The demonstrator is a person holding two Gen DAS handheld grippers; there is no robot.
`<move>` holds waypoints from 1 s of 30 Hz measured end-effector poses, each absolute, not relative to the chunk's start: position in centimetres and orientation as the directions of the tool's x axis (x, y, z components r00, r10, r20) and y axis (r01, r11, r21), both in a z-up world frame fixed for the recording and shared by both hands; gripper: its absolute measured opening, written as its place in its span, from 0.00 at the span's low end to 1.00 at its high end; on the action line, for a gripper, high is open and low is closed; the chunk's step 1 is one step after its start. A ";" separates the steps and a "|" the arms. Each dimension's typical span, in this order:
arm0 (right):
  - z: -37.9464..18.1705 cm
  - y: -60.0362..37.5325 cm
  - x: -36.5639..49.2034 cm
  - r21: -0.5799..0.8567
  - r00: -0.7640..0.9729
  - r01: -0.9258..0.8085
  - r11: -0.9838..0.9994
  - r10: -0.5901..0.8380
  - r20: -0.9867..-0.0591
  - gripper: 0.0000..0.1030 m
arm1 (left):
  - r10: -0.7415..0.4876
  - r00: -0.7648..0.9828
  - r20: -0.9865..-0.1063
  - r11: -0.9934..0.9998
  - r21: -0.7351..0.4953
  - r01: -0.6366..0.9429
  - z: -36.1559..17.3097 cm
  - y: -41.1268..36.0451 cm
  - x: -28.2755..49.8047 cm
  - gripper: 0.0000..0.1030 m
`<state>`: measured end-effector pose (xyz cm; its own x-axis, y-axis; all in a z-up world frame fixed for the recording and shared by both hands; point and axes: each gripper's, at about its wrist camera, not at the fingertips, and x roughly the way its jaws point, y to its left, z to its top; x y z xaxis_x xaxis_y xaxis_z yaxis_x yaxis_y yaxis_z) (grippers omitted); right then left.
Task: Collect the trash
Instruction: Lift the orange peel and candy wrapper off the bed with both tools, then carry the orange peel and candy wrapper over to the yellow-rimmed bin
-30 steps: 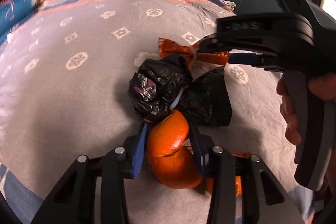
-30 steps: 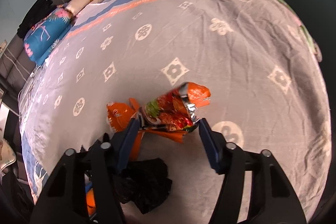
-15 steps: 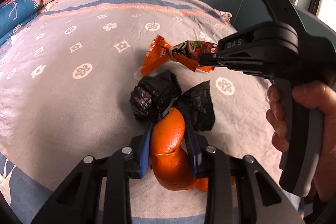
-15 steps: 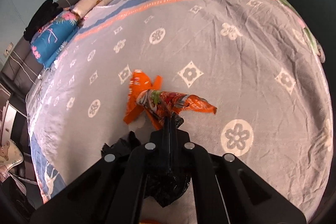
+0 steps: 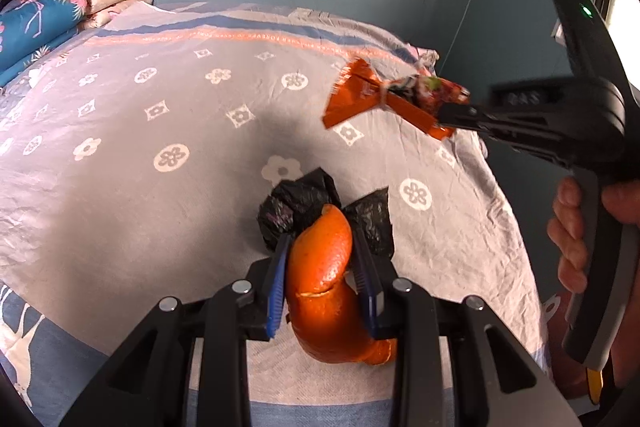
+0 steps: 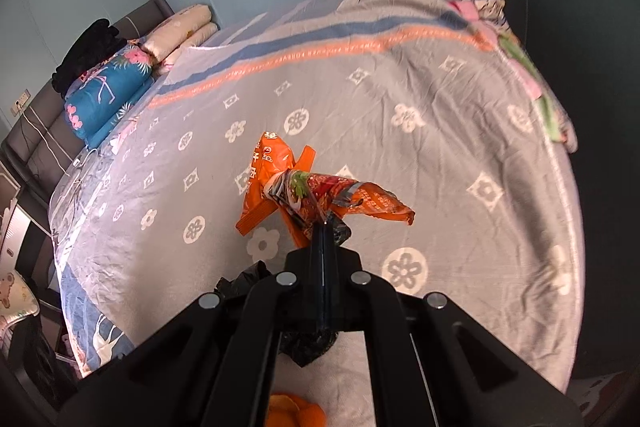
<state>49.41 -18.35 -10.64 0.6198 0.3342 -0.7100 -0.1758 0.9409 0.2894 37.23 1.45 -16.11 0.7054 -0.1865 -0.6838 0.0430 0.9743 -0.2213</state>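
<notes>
Pinching one curled orange peel [image 5: 326, 267], the left hand-held gripper [image 5: 322, 267] hangs over the bed's [image 5: 120, 147] near edge; the right hand-held gripper [image 6: 323, 231] clamps one orange snack wrapper [image 6: 316, 191] aloft. Two black bags [image 5: 292, 207], partly hidden, lie beneath.

Glossy foil wrapper [image 6: 320, 195], crinkled shiny black plastic bag [image 5: 292, 207], dimpled orange peel [image 5: 324, 267], matt woven cloth bedcover [image 5: 140, 167].

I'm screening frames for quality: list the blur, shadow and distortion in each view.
Left wrist view: fisheye bends the bed edge; the right gripper and its wrapper are motion-smeared; a soft shadow falls above the black bag; the peel is sharp. Right wrist view: strong fisheye curve, dark corners, stripes and far bed corner blurred, wrapper fairly sharp.
</notes>
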 end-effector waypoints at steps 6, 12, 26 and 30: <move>-8.5 -19.5 47.3 0.271 0.655 -0.161 0.949 0.308 -0.690 0.00 | -0.186 0.727 -0.661 0.971 -0.236 0.034 -14.8 2.0 36.5 0.28; -5.9 -21.1 44.2 0.267 0.700 -0.168 0.949 0.305 -0.646 0.00 | -0.182 0.754 -0.631 0.969 -0.246 0.028 -12.4 2.4 34.3 0.28; 0.0 -30.2 32.2 0.256 0.793 -0.147 0.955 0.269 -0.546 0.00 | -0.212 0.809 -0.549 0.974 -0.189 0.127 -4.3 -2.2 28.1 0.28; 0.8 -33.1 29.1 0.258 0.814 -0.124 0.958 0.247 -0.526 0.00 | -0.249 0.806 -0.538 0.967 -0.186 0.174 -2.9 -3.7 26.6 0.28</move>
<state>29.14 -33.07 0.85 0.8136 0.2469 -0.5264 -0.1238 0.9581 0.2582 26.59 -3.70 -2.87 0.8055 -0.2486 -0.5379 0.1741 0.9670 -0.1861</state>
